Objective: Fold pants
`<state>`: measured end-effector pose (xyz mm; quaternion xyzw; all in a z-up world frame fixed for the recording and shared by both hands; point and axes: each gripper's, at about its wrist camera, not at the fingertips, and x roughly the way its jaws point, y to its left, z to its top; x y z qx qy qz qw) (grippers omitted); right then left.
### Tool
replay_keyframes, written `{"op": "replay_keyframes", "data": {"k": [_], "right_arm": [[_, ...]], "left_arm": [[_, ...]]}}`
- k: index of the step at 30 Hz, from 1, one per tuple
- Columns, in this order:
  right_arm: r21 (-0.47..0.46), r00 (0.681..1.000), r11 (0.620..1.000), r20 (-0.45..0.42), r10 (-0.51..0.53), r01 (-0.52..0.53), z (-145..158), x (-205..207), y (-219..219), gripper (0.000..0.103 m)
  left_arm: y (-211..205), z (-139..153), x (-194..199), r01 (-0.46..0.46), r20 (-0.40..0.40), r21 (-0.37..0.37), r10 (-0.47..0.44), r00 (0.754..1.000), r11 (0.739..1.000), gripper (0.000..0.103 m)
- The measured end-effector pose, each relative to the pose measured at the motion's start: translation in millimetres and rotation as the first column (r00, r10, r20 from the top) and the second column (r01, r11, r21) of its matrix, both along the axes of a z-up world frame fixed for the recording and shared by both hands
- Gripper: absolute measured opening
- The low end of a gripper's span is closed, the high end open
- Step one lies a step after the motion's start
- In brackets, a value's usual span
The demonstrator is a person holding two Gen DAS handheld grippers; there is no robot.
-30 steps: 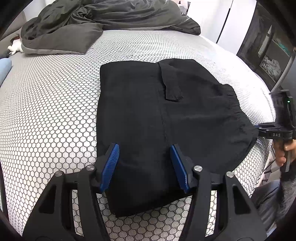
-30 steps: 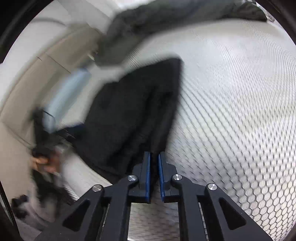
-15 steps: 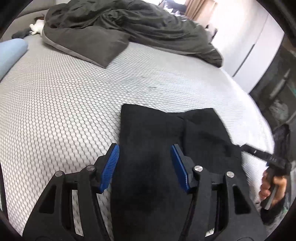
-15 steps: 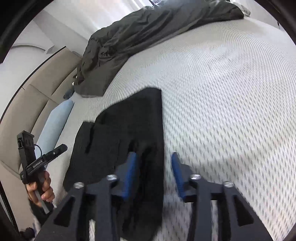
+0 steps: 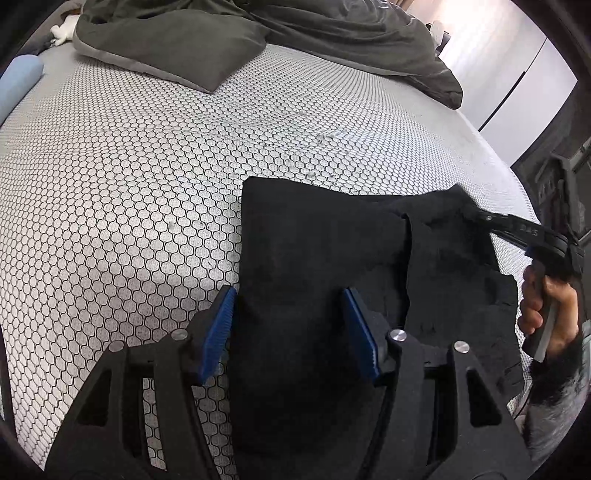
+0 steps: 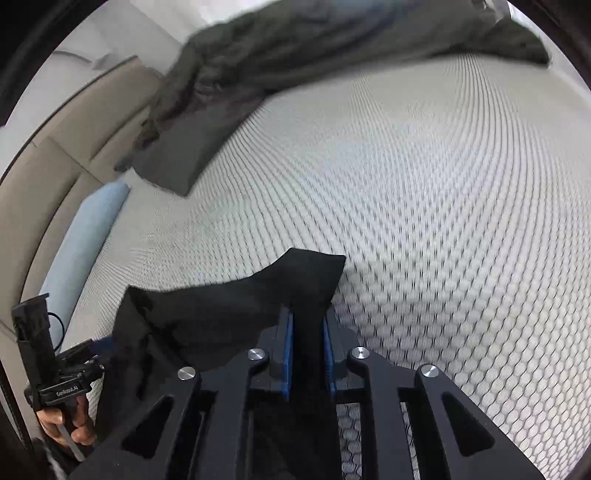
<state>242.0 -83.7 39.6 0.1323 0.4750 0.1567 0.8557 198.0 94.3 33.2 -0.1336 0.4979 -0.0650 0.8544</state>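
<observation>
Since a second ago the folded black fabric pants (image 5: 325,258) have lost their flat, squared outline: the waistband side at 3 o'clock in the left wrist view is now lifted and rumpled, and the narrow strap that lay on top is out of sight. The right gripper (image 6: 307,350), half a second ago spread with nothing between its blue ribbed pads, is closing and now clamps a raised fold of the pants, a pointed corner of cloth standing above the fingers at 12 o'clock in its own view. The left gripper (image 5: 291,328) is opening; its jaws stand apart over the pants' near edge, the cloth lying between the pads, and whether the left pad touches that edge I cannot tell.

The pants are matte, soft and slightly fuzzy, lying on the near part of a white bed cover printed with a black honeycomb pattern (image 5: 140,192). A crumpled dark grey duvet (image 5: 332,33) is heaped along the far side at 12 o'clock, and a pale blue bolster pillow (image 6: 85,240) lies at 9 o'clock in the right wrist view, beside a beige padded headboard (image 6: 44,177).

The left gripper's black body reads "GenRobot.AI" in white; the lettering on the right gripper's arm is too small to read.
</observation>
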Motion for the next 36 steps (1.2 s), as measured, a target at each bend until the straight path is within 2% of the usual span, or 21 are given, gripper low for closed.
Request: {"op": "replay_keyframes", "data": {"k": [1,2,3,5,7,8,9,10,12,14,17,18,19,20,21,23,26,29,31,34,36], "right_arm": [[-0.034,0.999,0.999,-0.039,-0.033,0.032,-9.6,3.9,-3.0,0.016],[-0.070,0.996,0.996,-0.074,-0.051,0.046,-18.9,9.9,-3.1,0.024],[-0.064,0.992,0.997,-0.111,-0.057,0.050,-23.3,10.2,-5.7,0.025],[-0.023,0.994,0.998,-0.090,-0.066,0.064,-8.9,-2.1,-11.9,0.029],[0.008,0.997,0.999,-0.052,-0.050,0.050,9.8,-31.6,-23.7,0.042],[0.040,0.998,0.998,-0.042,-0.045,0.047,14.4,-47.2,-30.4,0.059],[0.078,0.998,0.996,-0.049,-0.037,0.041,16.0,-65.4,-37.5,0.071],[0.123,0.998,0.992,-0.063,-0.020,0.028,14.5,-83.8,-42.5,0.072],[0.186,0.996,0.982,-0.086,-0.009,0.025,6.5,-110.8,-50.3,0.072],[0.206,0.993,0.978,-0.117,-0.011,0.035,-5.9,-131.7,-54.8,0.072],[0.272,0.993,0.962,-0.121,0.008,0.025,-23.7,-135.7,-41.5,0.072],[0.283,0.994,0.959,-0.110,0.015,0.017,-25.4,-134.4,-38.4,0.068],[0.304,0.996,0.953,-0.093,0.015,0.014,-24.5,-133.0,-32.6,0.061],[0.323,0.996,0.946,-0.088,0.025,0.005,-25.5,-131.5,-25.6,0.041],[0.317,0.997,0.948,-0.078,0.020,0.005,-23.5,-127.3,-20.8,0.027],[0.263,1.000,0.965,-0.018,0.006,-0.001,-10.9,-120.6,-5.7,0.018],[0.213,0.998,0.977,0.067,-0.018,0.003,7.8,-117.4,5.5,0.017],[0.084,0.998,0.995,0.019,-0.057,0.055,-7.9,-107.1,9.2,0.019],[0.096,0.997,0.993,-0.014,-0.071,0.072,-21.2,-103.7,5.2,0.022],[0.106,0.998,0.992,-0.009,-0.067,0.068,-15.8,-102.8,2.6,0.023],[0.091,0.997,0.993,0.002,-0.077,0.076,-12.9,-105.8,1.5,0.030]], "left_arm": [[0.1,-0.2,0.0,0.004,0.003,0.003,-0.004,1.000,1.000,0.058],[0.6,0.0,-0.2,0.004,0.005,0.005,-0.004,1.000,1.000,0.059],[1.6,-1.0,1.3,0.002,0.007,0.004,-0.002,1.000,1.000,0.059],[4.2,2.2,-4.2,0.004,0.011,0.002,-0.004,1.000,1.000,0.058],[6.9,6.0,-16.8,0.011,0.020,0.015,-0.011,1.000,1.000,0.058],[8.6,7.2,-23.0,0.010,0.022,0.026,-0.011,1.000,1.000,0.058],[10.2,7.1,-30.5,0.008,0.020,0.035,-0.009,1.000,0.999,0.058],[11.2,7.5,-36.5,0.011,0.018,0.035,-0.012,1.000,0.999,0.058],[11.3,7.3,-50.6,0.020,0.016,0.034,-0.020,1.000,0.999,0.058],[9.8,6.7,-65.4,0.038,0.015,0.034,-0.039,0.999,0.999,0.059],[4.5,3.2,-81.9,0.074,0.013,0.011,-0.074,0.997,0.997,0.058],[3.9,2.5,-86.1,0.082,0.011,0.004,-0.082,0.997,0.997,0.057],[2.4,2.2,-90.5,0.093,0.018,-0.009,-0.093,0.995,0.996,0.047],[0.5,4.4,-91.2,0.100,0.031,-0.017,-0.100,0.995,0.995,0.043],[-3.3,6.6,-90.0,0.103,0.040,-0.010,-0.102,0.994,0.995,0.039],[-9.5,14.0,-87.2,0.104,0.069,0.024,-0.105,0.992,0.994,0.034],[-16.8,16.8,-77.2,0.086,0.069,0.046,-0.089,0.994,0.995,0.034],[-25.1,6.1,-74.1,0.084,0.051,0.104,-0.090,0.995,0.991,0.036],[-29.1,7.7,-82.4,0.086,0.069,0.137,-0.096,0.993,0.987,0.036],[-37.2,12.5,-93.4,0.073,0.095,0.176,-0.091,0.991,0.982,0.036],[-41.3,14.2,-105.5,0.061,0.111,0.203,-0.085,0.990,0.977,0.036]]}}
